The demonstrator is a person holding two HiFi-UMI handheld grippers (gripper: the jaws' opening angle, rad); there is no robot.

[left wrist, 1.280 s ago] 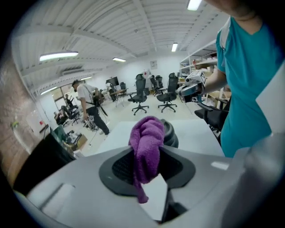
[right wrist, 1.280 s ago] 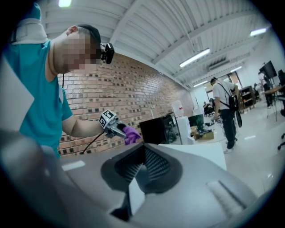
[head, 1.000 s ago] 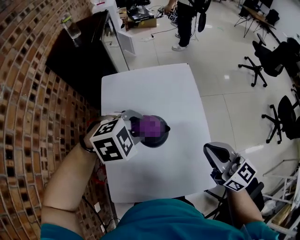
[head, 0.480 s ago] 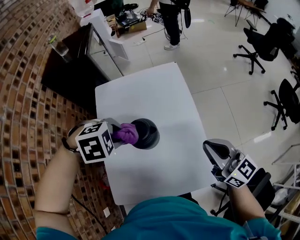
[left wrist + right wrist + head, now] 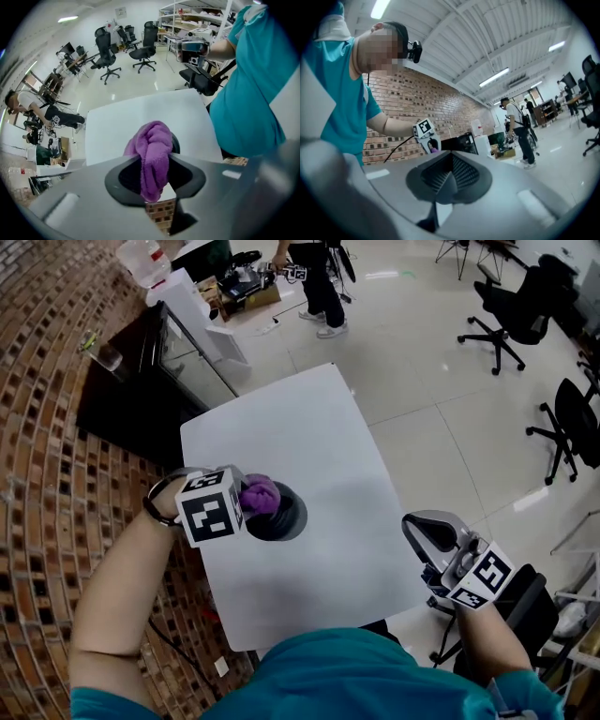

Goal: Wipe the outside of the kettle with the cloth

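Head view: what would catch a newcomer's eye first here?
The bunched purple cloth, clamped in the left gripper, sits at the black round kettle near the left edge of the white table. The right gripper hangs shut and empty off the table's right front corner.

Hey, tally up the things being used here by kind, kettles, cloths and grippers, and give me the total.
Black kettle: 1
Purple cloth: 1
Grippers: 2, the left gripper shut on the cloth, and the right gripper shut on nothing
Total: 4
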